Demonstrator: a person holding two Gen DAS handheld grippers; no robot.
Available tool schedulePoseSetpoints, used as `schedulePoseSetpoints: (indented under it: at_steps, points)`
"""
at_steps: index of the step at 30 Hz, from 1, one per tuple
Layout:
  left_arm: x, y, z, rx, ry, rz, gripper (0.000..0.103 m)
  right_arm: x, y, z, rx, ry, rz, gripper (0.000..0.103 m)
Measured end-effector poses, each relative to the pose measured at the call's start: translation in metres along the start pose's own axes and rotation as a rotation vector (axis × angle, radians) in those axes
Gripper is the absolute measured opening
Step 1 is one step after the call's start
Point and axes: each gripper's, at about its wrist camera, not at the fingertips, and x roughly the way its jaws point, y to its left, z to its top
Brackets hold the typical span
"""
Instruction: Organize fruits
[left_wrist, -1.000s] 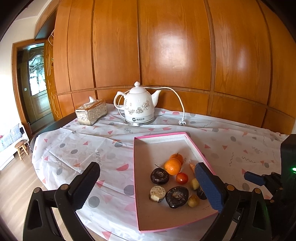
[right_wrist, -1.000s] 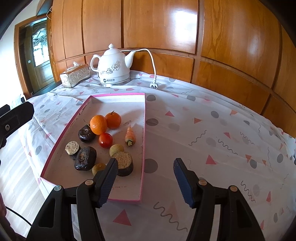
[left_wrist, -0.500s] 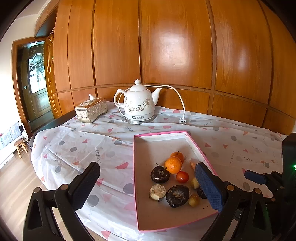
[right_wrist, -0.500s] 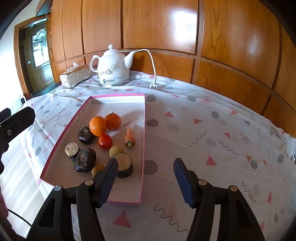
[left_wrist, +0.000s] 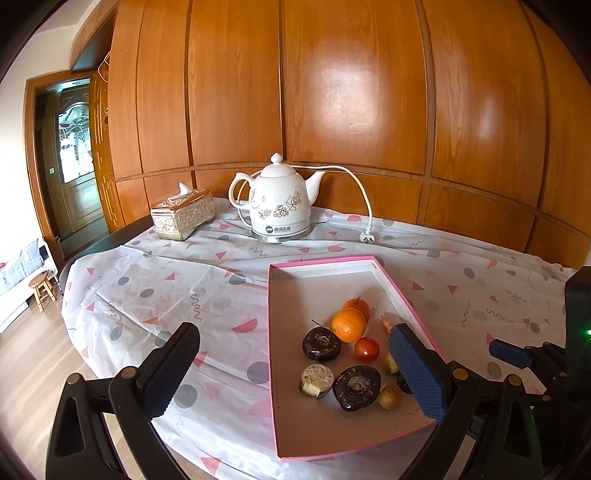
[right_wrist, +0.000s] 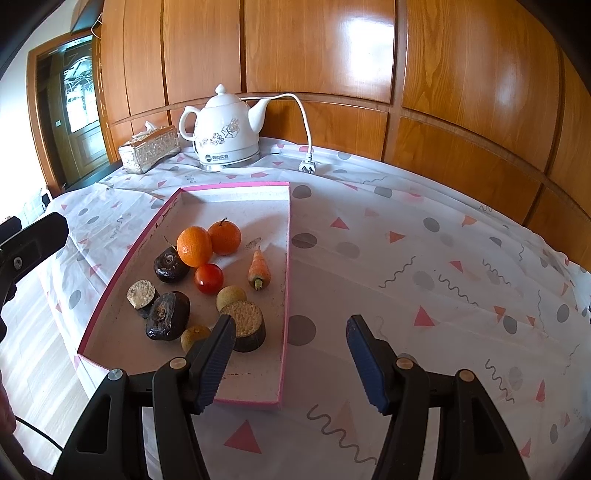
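Observation:
A shallow pink-rimmed tray (left_wrist: 271, 332) (right_wrist: 286, 295) lies on the patterned tablecloth. In it sit two oranges (left_wrist: 348, 325) (right_wrist: 194, 246), a cherry tomato (left_wrist: 367, 349) (right_wrist: 208, 278), a small carrot (right_wrist: 259, 268), dark brown round fruits (left_wrist: 356, 387) (right_wrist: 168, 321), cut halves (left_wrist: 316, 378) (right_wrist: 245, 325) and small yellowish fruits (left_wrist: 390, 397) (right_wrist: 231, 297). My left gripper (left_wrist: 295, 369) hovers open above the tray's near left part, holding nothing. My right gripper (right_wrist: 291, 358) stands open over the tray's near right corner, empty too.
A white floral kettle (left_wrist: 280, 206) (right_wrist: 225, 136) with its loose cord and plug (left_wrist: 367, 238) stands at the back, beside a silver tissue box (left_wrist: 183, 218) (right_wrist: 149, 149). Wooden wall panels rise behind. The table edge drops to the floor on the left.

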Motion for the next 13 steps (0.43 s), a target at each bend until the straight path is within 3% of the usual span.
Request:
schedulePoseSetpoints:
  at_steps: [13]
  points:
    - [0.0021,0.0007,-0.0022,-0.014,0.007,-0.008,0.103,0.0008,-0.0022,-0.0002,0.004,-0.001,0.000,0.063]
